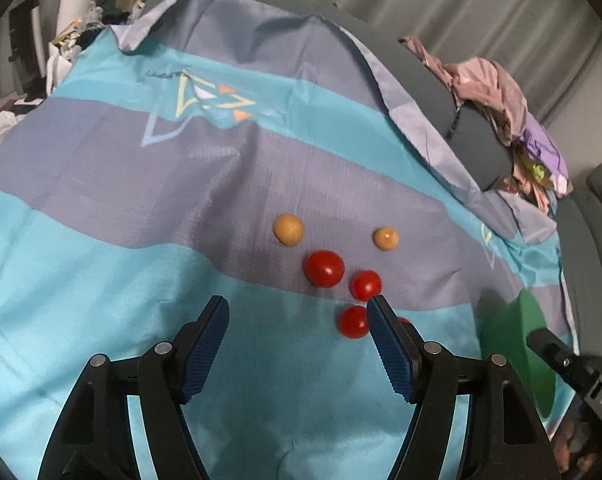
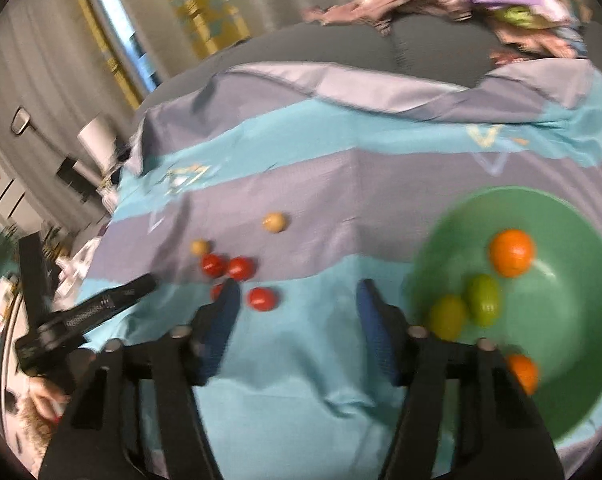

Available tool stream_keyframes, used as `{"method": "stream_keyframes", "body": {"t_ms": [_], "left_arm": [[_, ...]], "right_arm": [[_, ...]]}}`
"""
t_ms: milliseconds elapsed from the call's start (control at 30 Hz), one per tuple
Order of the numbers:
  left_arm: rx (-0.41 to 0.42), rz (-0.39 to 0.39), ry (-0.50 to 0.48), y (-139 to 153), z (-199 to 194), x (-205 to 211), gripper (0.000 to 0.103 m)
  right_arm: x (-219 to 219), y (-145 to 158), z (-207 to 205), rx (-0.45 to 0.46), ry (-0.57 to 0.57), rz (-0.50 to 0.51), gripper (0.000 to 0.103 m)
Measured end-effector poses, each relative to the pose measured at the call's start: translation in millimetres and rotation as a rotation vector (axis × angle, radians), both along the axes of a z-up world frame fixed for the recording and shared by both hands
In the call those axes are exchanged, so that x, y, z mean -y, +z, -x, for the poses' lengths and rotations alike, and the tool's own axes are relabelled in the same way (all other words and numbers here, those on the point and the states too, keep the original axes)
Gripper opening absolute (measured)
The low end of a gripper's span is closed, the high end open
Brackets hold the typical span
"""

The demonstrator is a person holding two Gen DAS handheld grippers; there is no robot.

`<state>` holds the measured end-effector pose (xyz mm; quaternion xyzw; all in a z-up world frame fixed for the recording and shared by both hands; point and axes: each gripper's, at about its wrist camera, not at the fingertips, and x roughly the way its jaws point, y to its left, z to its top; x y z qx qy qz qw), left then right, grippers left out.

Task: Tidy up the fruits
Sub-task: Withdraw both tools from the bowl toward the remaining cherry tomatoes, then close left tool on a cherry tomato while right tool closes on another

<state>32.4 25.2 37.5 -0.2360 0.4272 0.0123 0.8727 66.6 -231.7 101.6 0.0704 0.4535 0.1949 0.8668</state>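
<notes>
Halfway-ish: bowl (image 2: 573, 380) already has two oranges and two green fruits, but four tomatoes (image 1: 324, 268) and two tan ones sit outside. Both tongs (image 1: 297, 308) (image 2: 297, 292) spread, empty.

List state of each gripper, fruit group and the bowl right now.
left gripper: open, empty, over the cloth near the tomatoes
right gripper: open, empty, beside the bowl
red tomatoes: four, loose on the cloth, outside the bowl
tan fruits: two, on the cloth, apart
green bowl: upright, on the cloth
oranges: two, in the bowl
green fruits: two, in the bowl, side by side
</notes>
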Motion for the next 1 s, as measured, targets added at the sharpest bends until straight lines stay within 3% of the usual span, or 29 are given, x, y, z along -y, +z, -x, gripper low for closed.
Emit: {"method": "stream_keyframes", "body": {"t_ms": [133,433,500,600,900,967,1000], "left_arm": [[-0.040,0.022,-0.050,-13,-11,9,0.054],[-0.049,0.066,-0.165,-23,-22,30,0.053],[-0.069,0.071,-0.161,-29,-25,30,0.044],[-0.097,0.134,-0.181,-37,-30,31,0.042],[-0.073,0.092,-0.170,-38,-32,36,0.041],[-0.069,0.093,-0.165,-39,-33,35,0.036],[-0.072,0.104,-0.171,-41,-34,35,0.025]], "right_arm": [[-32,-14,-27,-0.077,0.074,0.018,0.042],[-57,-60,-54,-0.220,0.105,-0.017,0.035],[-57,-65,-57,-0.234,0.101,-0.003,0.034],[-57,-70,-57,-0.245,0.101,0.010,0.034],[-54,-80,-60,-0.275,0.093,0.013,0.033],[-56,-81,-59,-0.278,0.096,0.014,0.033],[-57,-82,-58,-0.280,0.101,0.015,0.032]]}}
